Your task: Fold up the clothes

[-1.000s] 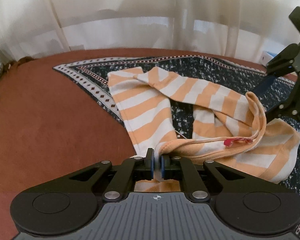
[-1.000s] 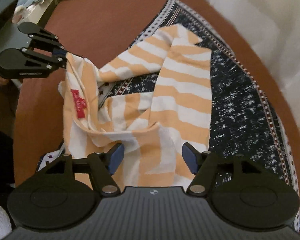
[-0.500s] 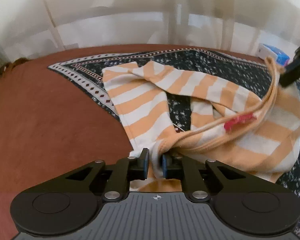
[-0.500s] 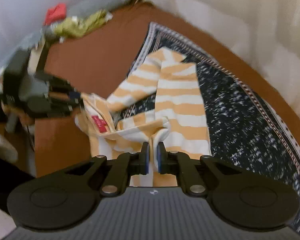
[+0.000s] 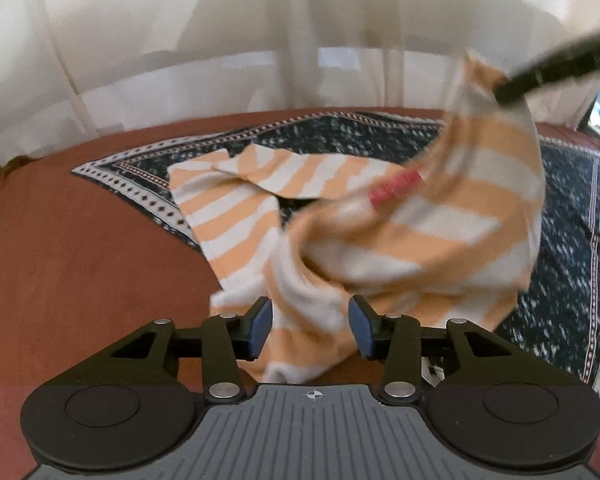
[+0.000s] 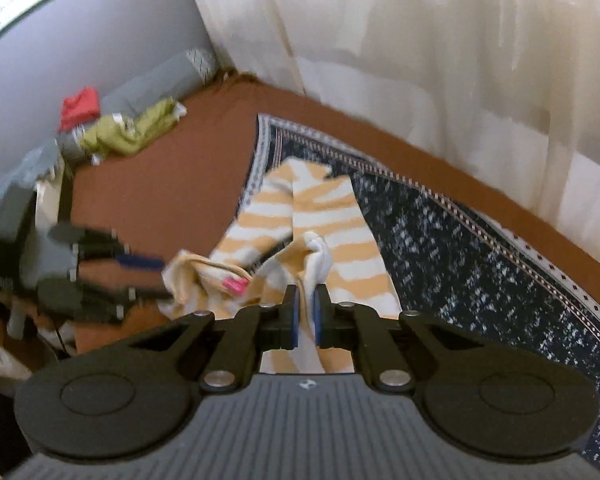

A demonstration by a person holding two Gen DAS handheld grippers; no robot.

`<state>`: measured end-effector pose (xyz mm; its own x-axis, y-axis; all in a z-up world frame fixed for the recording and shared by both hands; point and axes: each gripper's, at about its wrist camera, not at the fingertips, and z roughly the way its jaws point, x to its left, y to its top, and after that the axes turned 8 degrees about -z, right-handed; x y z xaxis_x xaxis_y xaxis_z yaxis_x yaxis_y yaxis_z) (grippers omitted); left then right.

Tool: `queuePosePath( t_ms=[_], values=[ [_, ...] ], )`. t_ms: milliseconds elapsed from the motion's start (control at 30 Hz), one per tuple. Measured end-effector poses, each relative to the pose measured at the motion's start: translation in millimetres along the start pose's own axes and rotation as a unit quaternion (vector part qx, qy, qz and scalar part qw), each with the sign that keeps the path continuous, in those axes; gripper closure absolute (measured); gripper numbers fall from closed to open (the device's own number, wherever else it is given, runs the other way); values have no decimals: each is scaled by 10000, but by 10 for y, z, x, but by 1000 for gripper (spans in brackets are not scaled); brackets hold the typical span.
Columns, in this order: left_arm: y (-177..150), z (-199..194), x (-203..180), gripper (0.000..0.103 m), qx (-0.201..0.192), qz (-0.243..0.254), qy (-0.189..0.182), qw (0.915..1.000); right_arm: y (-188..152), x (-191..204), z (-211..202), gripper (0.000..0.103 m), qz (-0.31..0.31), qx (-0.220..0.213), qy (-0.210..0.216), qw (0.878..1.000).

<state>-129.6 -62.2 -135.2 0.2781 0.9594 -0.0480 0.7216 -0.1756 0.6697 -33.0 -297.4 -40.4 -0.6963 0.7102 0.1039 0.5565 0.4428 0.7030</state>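
**Striped garment lifted on the right, loose between the left fingers**

Going from left to right in the left wrist view, we saw the bare brown surface (image 5: 80, 272) first, then the corner of a dark patterned cloth (image 5: 572, 280) with a pale diamond border spread over it. On that cloth lay the orange-and-white striped garment (image 5: 400, 240), its far part flat and its near part bunched and blurred. Our left gripper (image 5: 310, 322) stood with its blue-padded fingers well apart; a fold of the garment hung in the gap between them, and we could not tell whether either pad touched it. Further right a red label (image 5: 396, 186) showed on the fabric, and at the upper right the garment rose to a peak pinched by a dark fingertip, blurred. White curtains (image 5: 260, 40) filled the background.

In the right wrist view, the far left held a heap of green and red clothes (image 6: 128, 128) by the grey wall. Below it the left gripper (image 6: 140, 276) appeared, blurred, fingers spread beside the garment's collar edge. Toward the middle, our right gripper (image 6: 305, 316) was clamped on a raised ridge of the striped garment (image 6: 328, 248), the pads close together with fabric between them. The rest of the garment trailed away over the patterned cloth (image 6: 480, 260), which ran off to the right under the curtains (image 6: 440, 40).
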Motion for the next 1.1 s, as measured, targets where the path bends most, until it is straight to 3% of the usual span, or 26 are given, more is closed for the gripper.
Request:
queuePosePath(
  t_ms=[167,300,800,933,1000,1067,1100],
  values=[
    [-8,119,-105,44,-77,-125,259,9996,45,28,-87,95,-17,-155,15,9999],
    [91,231,-137,42,-114,-198,181,9996,38,41,-142,95,14,-198,-20,9998],
    [104,480,-446,35,10,583,273,9979,-40,23,-303,95,306,-388,-218,9985],
    [133,588,-400,36,-10,484,486,9976,-43,12,-347,95,393,-464,-272,9978],
    [174,599,-312,67,8,228,460,9987,-44,12,-362,95,406,-463,-290,9977],
    [221,580,-199,84,32,-76,381,9992,-48,13,-376,95,430,-462,-323,9975],
    [239,536,-140,87,20,-180,331,9993,-53,12,-387,95,441,-471,-350,9973]
  ],
)
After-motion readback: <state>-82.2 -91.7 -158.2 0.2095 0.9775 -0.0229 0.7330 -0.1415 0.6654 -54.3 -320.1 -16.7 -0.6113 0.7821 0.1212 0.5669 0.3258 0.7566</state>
